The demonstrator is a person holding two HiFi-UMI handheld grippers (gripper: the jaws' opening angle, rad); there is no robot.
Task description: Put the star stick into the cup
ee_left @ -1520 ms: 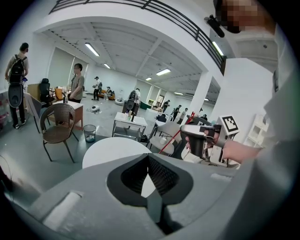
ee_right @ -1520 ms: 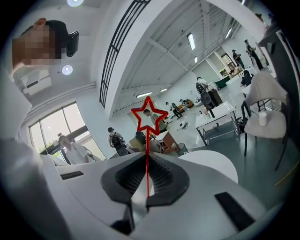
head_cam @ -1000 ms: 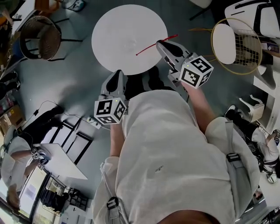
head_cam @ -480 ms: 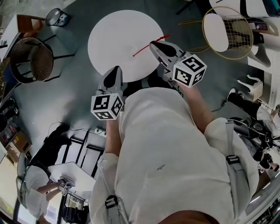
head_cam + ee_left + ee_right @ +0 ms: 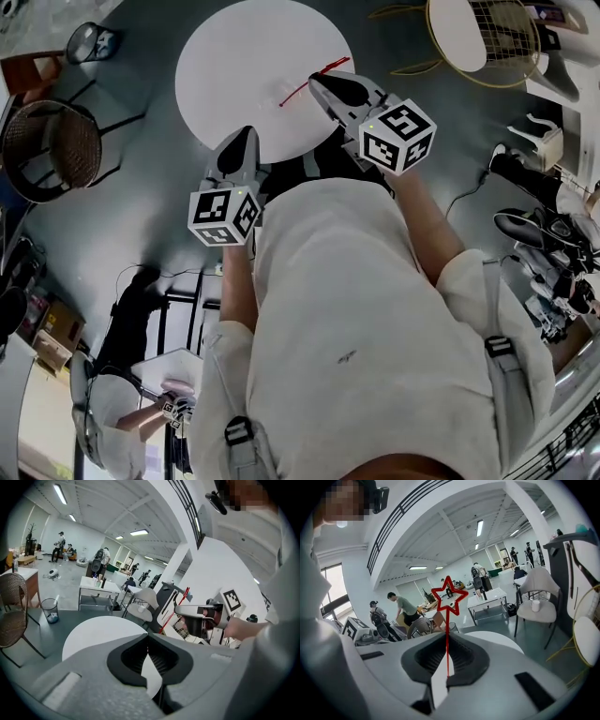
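Firmly, right gripper (image 5: 446,641) clamped on star stick (image 5: 447,623), star end pointing outward, left gripper (image 5: 148,639) closed.

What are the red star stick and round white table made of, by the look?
Star stick: probably thin wire or plastic, red; the star is a hollow outline on a hair-thin stem. Table: smooth matte white top, perhaps painted or laminated; no grain shows.

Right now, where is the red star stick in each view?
Head view: star stick slants over the round table's right edge, in the right tongs.
Left gripper view: star stick right of centre, a thin red slant.
Right gripper view: star stick centre, upright, star on top.
Shared landmark: the round table.
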